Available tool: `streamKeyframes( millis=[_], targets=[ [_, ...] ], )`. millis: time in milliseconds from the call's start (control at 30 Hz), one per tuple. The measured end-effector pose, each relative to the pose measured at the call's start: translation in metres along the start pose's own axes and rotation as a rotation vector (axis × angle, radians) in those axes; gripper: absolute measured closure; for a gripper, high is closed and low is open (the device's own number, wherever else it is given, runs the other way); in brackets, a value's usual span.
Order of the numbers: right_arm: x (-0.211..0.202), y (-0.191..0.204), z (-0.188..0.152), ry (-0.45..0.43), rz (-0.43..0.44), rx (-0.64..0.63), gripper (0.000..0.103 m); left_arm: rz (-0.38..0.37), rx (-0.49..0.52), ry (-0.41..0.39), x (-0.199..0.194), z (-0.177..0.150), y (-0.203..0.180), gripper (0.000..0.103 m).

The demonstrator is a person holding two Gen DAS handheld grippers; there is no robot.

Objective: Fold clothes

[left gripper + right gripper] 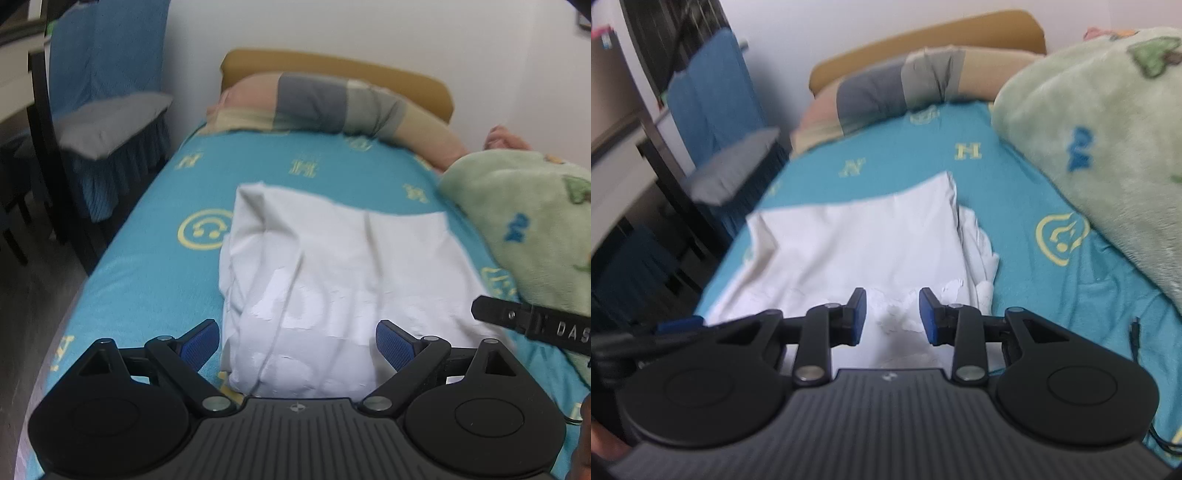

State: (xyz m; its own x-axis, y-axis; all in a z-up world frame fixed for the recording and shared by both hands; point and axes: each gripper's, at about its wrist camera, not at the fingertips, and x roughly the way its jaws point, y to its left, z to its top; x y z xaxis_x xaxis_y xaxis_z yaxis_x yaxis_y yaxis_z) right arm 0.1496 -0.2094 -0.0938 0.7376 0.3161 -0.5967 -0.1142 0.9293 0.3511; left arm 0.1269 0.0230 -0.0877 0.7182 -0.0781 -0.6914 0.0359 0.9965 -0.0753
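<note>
1. White garment (332, 280), folded into a rough rectangle, lies flat on the bed's teal sheet (147, 280), about mid-bed; faint white print on its near part, a crease running down the middle; same garment (857, 243) in the right view has bunched loose layers at its right edge
2. Left tool (298, 345) hangs above the garment's near edge, blue pads (199, 347) spread wide, nothing gripped, released
3. Right tool (892, 315) above the near part of the garment, jaws part way apart and opening, cloth shows below the gap but the pads (859, 314) do not pinch it
4. Right tool's finger (532, 323) pokes into the left view at the right edge, over the garment's right side
5. Green fleece blanket (1100, 147) heaped on the right side of the bed, just beside the garment
6. Long pillow (332, 103) with grey and beige bands lies across the head of the bed, against the tan headboard (332, 62)
7. Chair with a grey cushion (110, 122) and blue cover stands left of the bed
8. Thin black cable (1134, 339) on the sheet at the right, near the right tool
</note>
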Motion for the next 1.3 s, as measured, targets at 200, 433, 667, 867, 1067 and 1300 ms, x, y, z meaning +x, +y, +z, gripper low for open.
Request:
streamKeyframes(
  millis=[200,433,667,867,1067,1300],
  targets=[
    [-0.051,-0.004,-0.003,-0.067,0.047,0.112,0.018,-0.048,-0.037,-0.048,-0.043,-0.008,-0.005,0.002],
    [-0.078,-0.029,-0.019,-0.049,0.138,0.358,0.019,-0.24,-0.282,0.029,-0.055,-0.018,0.013,0.0],
    [-0.06,-0.043,-0.037,0.024,0.228,0.566,0.018,-0.405,-0.659,0.2,0.005,-0.038,0.045,0.004],
    [-0.036,-0.055,-0.057,0.077,0.304,0.752,0.018,-0.366,-0.799,0.196,0.05,-0.042,0.06,0.02],
    [0.002,-0.051,-0.073,0.139,0.403,0.898,0.018,-0.337,-0.896,0.135,0.058,-0.047,0.074,0.053],
    [0.055,-0.044,-0.076,0.166,0.43,0.966,0.021,-0.36,-0.906,0.05,0.048,-0.043,0.077,0.079]
  ],
)
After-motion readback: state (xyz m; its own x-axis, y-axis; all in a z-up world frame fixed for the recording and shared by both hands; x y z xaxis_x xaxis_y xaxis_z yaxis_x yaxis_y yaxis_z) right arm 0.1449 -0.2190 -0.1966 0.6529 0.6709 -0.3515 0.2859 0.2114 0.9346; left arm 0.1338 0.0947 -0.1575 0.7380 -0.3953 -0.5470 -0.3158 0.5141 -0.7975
